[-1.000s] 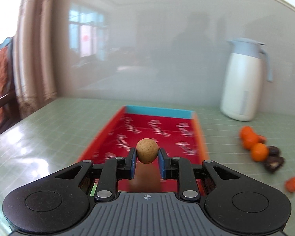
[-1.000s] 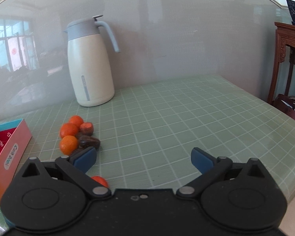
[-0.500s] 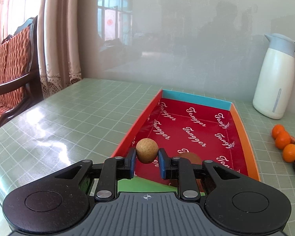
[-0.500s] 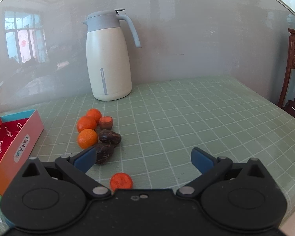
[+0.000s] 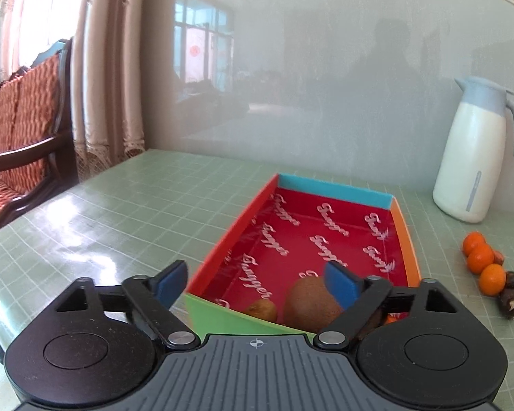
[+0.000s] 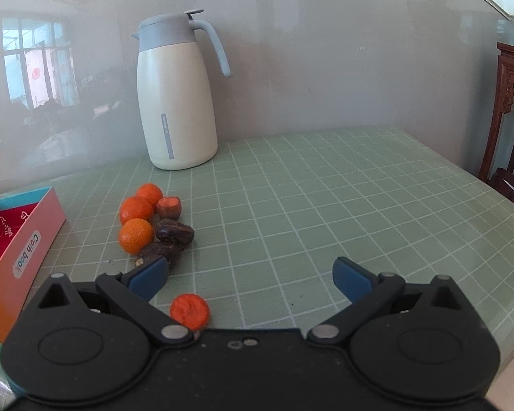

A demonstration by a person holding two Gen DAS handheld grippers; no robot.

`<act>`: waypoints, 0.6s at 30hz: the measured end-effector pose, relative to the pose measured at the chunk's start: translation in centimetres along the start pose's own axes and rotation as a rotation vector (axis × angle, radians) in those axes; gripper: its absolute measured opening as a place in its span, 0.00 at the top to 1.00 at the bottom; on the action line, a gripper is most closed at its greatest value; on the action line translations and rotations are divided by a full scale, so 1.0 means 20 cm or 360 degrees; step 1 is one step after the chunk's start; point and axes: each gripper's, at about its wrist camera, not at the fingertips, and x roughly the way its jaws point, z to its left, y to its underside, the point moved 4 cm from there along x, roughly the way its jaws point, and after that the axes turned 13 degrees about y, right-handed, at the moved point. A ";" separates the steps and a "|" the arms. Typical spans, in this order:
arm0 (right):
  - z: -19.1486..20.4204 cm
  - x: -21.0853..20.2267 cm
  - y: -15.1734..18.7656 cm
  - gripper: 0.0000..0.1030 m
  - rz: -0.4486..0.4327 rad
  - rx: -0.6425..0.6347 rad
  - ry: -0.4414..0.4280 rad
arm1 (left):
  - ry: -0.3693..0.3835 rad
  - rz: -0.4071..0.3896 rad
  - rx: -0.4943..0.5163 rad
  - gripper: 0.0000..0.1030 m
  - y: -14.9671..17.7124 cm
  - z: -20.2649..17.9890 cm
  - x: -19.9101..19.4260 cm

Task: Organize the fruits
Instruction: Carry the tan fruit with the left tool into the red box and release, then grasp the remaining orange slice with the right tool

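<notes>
The far two-thirds of the red box [image 5: 320,236] floor lie bare, while two brown fruits [image 5: 310,303] crowd its near end between the spread fingers of the left hand-held gripper [image 5: 257,279]. On the table [image 6: 342,198], wide bare grid stretches right of the fruit cluster [image 6: 150,221] (oranges and dark pieces packed together beside the box). The white jug [image 6: 176,102] blocks the back wall, and an orange slice [image 6: 189,311] lies just inside the right hand-held gripper [image 6: 250,275].

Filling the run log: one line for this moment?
left gripper: open over box | small brown fruit: in box beside kiwi | right gripper: open, near oranges
</notes>
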 end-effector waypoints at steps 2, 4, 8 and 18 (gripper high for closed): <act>0.01 0.00 0.01 0.00 -0.0001 -0.0027 -0.0007 | 0.0001 -0.0019 0.0004 0.13 -0.01 0.01 -0.03; 0.04 0.00 0.02 0.00 -0.0002 -0.0058 -0.0018 | 0.0000 -0.0026 0.0007 0.12 -0.02 0.03 -0.07; 0.09 -0.01 0.04 0.00 0.0009 -0.0121 -0.0087 | -0.0033 -0.0071 0.0017 0.10 -0.04 0.08 -0.14; 0.15 0.03 0.07 0.08 0.0031 -0.0202 -0.0137 | -0.0152 -0.0175 -0.0053 0.03 -0.04 0.25 -0.30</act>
